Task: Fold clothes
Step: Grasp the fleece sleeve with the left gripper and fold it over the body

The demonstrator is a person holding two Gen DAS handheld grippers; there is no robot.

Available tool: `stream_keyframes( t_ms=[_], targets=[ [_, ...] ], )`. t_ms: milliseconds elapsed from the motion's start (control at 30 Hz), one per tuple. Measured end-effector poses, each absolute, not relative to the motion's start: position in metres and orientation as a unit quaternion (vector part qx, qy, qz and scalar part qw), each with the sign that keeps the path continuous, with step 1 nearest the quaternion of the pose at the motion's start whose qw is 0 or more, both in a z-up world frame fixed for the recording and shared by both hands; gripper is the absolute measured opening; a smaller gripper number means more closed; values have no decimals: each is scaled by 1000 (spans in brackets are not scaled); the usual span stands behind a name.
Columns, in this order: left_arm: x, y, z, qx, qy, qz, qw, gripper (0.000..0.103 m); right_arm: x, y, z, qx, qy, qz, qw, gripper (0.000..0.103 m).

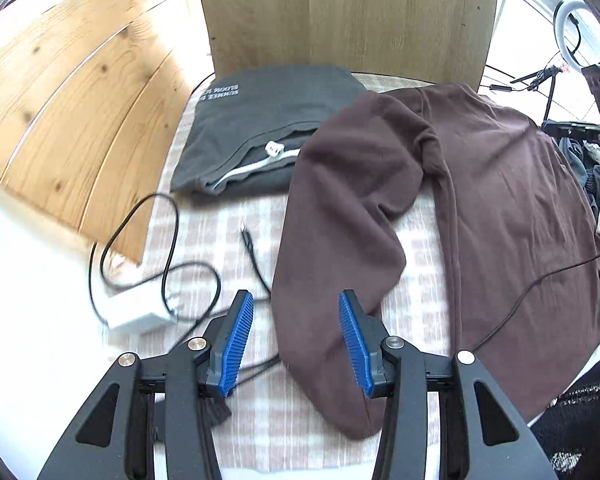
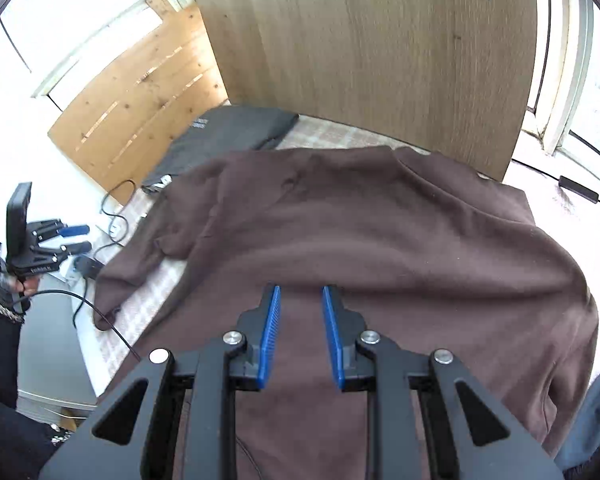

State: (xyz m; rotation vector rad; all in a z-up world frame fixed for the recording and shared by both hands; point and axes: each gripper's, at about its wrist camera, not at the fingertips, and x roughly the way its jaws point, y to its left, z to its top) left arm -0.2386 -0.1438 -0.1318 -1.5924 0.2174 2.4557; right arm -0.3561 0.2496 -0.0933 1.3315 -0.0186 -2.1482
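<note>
A brown fleece sweatshirt [image 1: 480,208] lies spread on the checked bedcover [image 1: 228,236], with a folded dark grey garment [image 1: 260,128] at its far left, a black cable [image 1: 168,248] looping nearer left, and a wooden panel [image 1: 348,12] standing behind both.

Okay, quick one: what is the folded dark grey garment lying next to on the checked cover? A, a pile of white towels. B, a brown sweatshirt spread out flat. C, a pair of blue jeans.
B: the folded grey garment lies beside the spread-out brown sweatshirt, whose sleeve overlaps its edge.
</note>
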Motion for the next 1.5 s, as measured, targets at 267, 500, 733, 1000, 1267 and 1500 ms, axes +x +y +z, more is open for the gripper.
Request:
stream_keyframes(
  t_ms=[267,500,733,1000,1267,1500],
  targets=[
    [-147,-167,-166,-565,-20,823,62,44,-296,144,-98,510,-8,-746,429,49],
    [-142,-155,-192,-553,-59,825,99,44,-303,20,-158,545,25,-738,398,49],
    [-158,-141,-205,-557,-16,821,126,42,-339,-3,-202,611,-56,-720,324,49],
    [-161,-142,-200,-535,47,830,151,6,-341,-28,-214,625,-70,-704,329,7],
    [-128,-158,-143,-485,157,847,148,6,-349,0,-169,587,-142,-697,387,6],
    [-101,-136,-186,-558,96,786,248,18,-334,-2,-199,606,28,-730,313,7]
  ],
)
